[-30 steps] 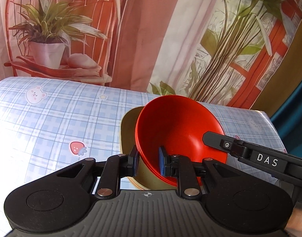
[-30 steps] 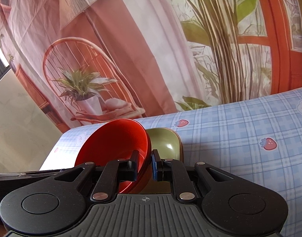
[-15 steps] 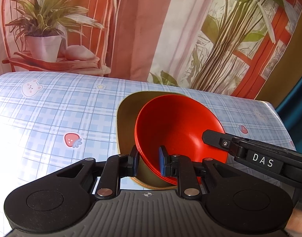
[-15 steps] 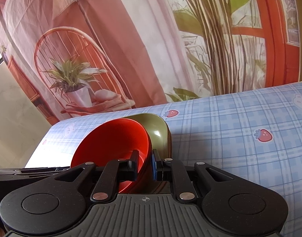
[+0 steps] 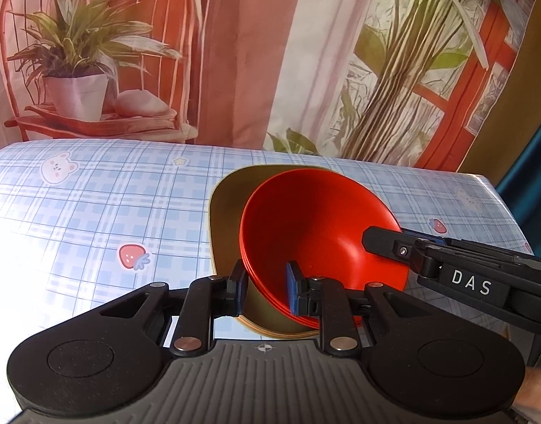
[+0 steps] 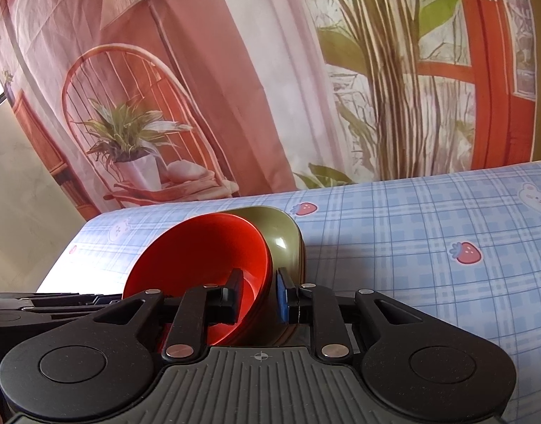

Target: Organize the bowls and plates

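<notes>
Both tongs grip one nested stack of dishes. Left gripper [image 5: 263, 284] has its blue-padded fingers [image 5: 291, 291] narrowed onto the near rim of the stack of red bowls [image 5: 316, 226], one finger outside the wall and one inside the bowl. Right gripper [image 6: 258, 295] is likewise narrowed on the opposite rim of the red bowls [image 6: 196, 258], its dark finger inside the bowl and its blue-padded finger outside, between the red wall and the olive-green plate [image 6: 283, 240]; in the left wrist view it enters from the right, black and lettered "DAS" [image 5: 387, 243]. Largest in the field is the printed backdrop curtain [image 5: 256, 53], showing a potted plant on a wicker chair, pink drapes and a red window frame. Below it lies the table [image 5: 76, 212], covered in a blue plaid cloth with bear and strawberry motifs. On the table, toward its end, sits the olive-green plate [image 5: 226, 219], squarish with rounded corners; whether it rests flat or is slightly lifted cannot be told. The red bowls, several rims visible as thin stacked edges, are tilted within the plate, offset toward one side so that the plate's olive interior shows beside them. A single strawberry motif [image 5: 132, 256] lies just beside the plate.
</notes>
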The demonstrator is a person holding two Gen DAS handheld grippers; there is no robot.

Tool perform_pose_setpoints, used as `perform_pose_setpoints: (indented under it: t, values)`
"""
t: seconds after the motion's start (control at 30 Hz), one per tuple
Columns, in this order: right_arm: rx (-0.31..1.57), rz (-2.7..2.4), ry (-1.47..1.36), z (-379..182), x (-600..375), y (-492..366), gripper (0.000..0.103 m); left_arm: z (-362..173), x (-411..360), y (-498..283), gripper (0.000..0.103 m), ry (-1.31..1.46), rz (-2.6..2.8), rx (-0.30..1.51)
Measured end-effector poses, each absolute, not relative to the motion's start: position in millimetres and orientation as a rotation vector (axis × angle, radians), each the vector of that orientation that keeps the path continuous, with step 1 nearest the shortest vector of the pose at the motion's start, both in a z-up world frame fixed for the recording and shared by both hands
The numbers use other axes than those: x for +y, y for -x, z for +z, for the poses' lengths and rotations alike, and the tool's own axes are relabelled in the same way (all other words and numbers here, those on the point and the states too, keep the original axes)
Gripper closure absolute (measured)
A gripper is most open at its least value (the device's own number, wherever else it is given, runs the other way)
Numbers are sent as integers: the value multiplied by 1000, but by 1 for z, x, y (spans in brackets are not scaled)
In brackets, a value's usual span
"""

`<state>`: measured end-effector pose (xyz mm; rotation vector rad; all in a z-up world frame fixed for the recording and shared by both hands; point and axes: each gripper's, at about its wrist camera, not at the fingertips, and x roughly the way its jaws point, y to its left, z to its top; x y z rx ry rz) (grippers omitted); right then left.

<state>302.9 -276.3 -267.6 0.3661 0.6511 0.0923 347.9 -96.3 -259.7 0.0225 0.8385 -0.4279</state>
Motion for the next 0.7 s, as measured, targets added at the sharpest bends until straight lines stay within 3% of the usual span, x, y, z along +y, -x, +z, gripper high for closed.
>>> perform_pose_setpoints:
  t: [0.03,0.17,0.23,0.43,0.53,0.6,0.7]
  values:
    - [644,91,-358,-265,-276,-302,83,-258,-96,-347,78,-26,-428,832]
    - [620,80,-320,-255,-274,-297,73,-248,-92,-340,52,-42,-417,790]
    - [610,73,-307,-249,-274,-294,68,-241,-89,-337,46,-49,-411,768]
    - [578,47,-271,-230,-278,-279,40,-217,-80,-322,25,-62,-387,699]
    - [563,34,-259,-220,-280,-269,21,-203,-76,-312,11,-81,-370,655]
    - [544,21,-258,-212,-282,-261,6,-193,-74,-305,9,-97,-351,631]
    - [515,4,-243,-199,-286,-249,1,-180,-68,-296,4,-106,-313,592]
